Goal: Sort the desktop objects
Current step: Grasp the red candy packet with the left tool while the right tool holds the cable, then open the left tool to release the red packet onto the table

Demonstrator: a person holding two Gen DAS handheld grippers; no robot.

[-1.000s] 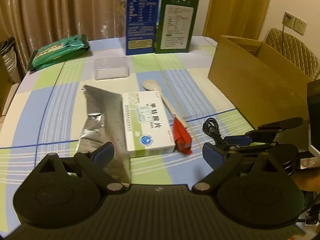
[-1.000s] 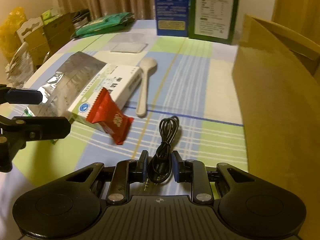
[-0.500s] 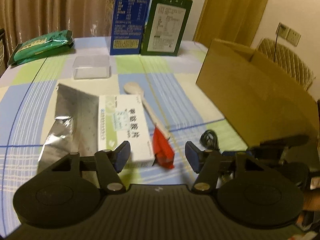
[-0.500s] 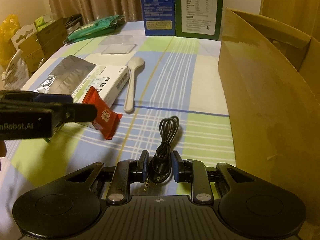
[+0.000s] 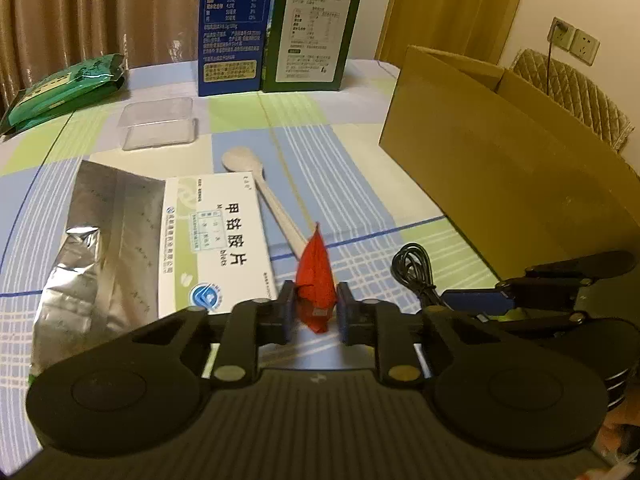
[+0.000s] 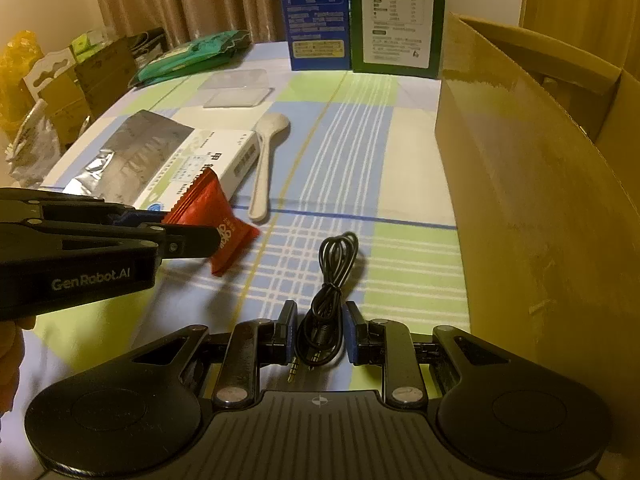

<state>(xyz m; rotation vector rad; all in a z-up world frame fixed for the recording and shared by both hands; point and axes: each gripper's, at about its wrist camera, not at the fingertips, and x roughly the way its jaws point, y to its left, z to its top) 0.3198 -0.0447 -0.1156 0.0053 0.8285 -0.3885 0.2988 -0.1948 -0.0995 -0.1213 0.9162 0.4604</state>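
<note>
1. The left tool (image 5: 312, 307) is pinching the red snack packet (image 5: 316, 276) near its lower end, just above the desk (image 5: 360, 168).
2. The right tool (image 6: 321, 336) is clamping the coiled black cable (image 6: 328, 300).
3. The packet is looking light, crinkly and slippery; gripping its sealed edge seems safest.
4. Stiff medicine box (image 5: 216, 240), foil pouch (image 5: 96, 248) and spoon (image 5: 260, 188) are lying beside; the cardboard box (image 5: 500, 168) is standing well apart.

The left tongs (image 5: 313, 307) pinched a red sachet (image 5: 316, 280); a white medicine box (image 5: 214, 240) lay just left of them.

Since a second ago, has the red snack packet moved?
Yes. The red snack packet, once flat beside the medicine box, is tipped on edge.
</note>
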